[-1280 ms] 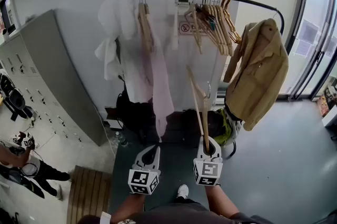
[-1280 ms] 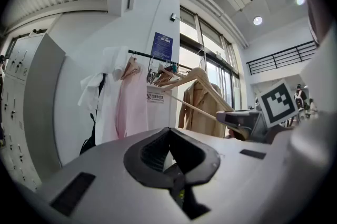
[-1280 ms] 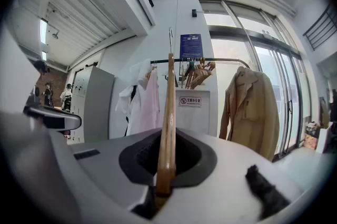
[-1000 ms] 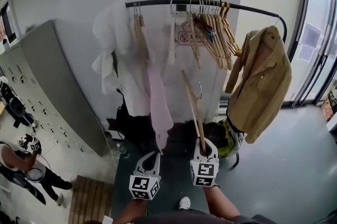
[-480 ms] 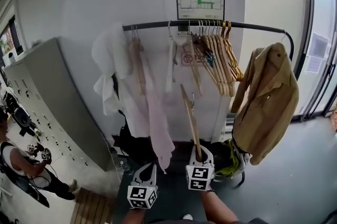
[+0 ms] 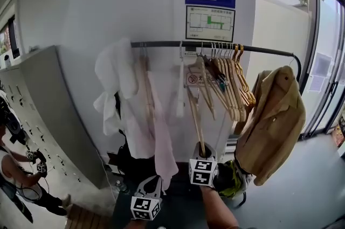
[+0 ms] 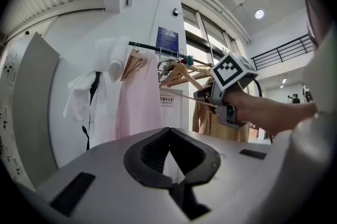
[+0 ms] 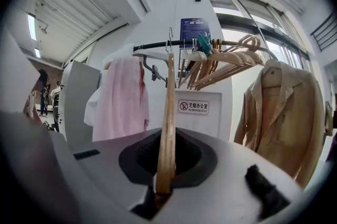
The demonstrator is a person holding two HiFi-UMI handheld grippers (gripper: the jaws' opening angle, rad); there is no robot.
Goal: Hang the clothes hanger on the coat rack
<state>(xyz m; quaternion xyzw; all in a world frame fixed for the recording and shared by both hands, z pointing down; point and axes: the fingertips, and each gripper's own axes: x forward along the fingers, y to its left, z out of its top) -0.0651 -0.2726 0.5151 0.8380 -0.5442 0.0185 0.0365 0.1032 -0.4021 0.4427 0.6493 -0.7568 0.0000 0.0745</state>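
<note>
A wooden clothes hanger (image 6: 195, 120) stands upright in my right gripper (image 6: 204, 153), which is shut on its lower end. In the right gripper view the hanger (image 8: 168, 112) rises from between the jaws of the right gripper (image 8: 163, 182), its metal hook just in front of the black rack rail (image 8: 152, 48). From the head view the hanger's top sits below the rail (image 6: 161, 44), between a pink garment and a bunch of hangers. My left gripper (image 6: 155, 180) is lower and to the left, shut on nothing. In the left gripper view its tips (image 7: 171, 165) meet, with the right gripper (image 7: 224, 96) ahead.
On the rail hang a white garment (image 6: 116, 82), a pink garment (image 6: 159, 131), several wooden hangers (image 6: 229, 85) and a tan jacket (image 6: 275, 120). Grey lockers (image 6: 32, 98) stand at left, with a person (image 6: 11, 168) beside them. Bags (image 6: 233, 175) lie under the rack.
Both grippers have come closer to the rack. The right one has risen with the hanger, so its top now stands nearer the rail.
</note>
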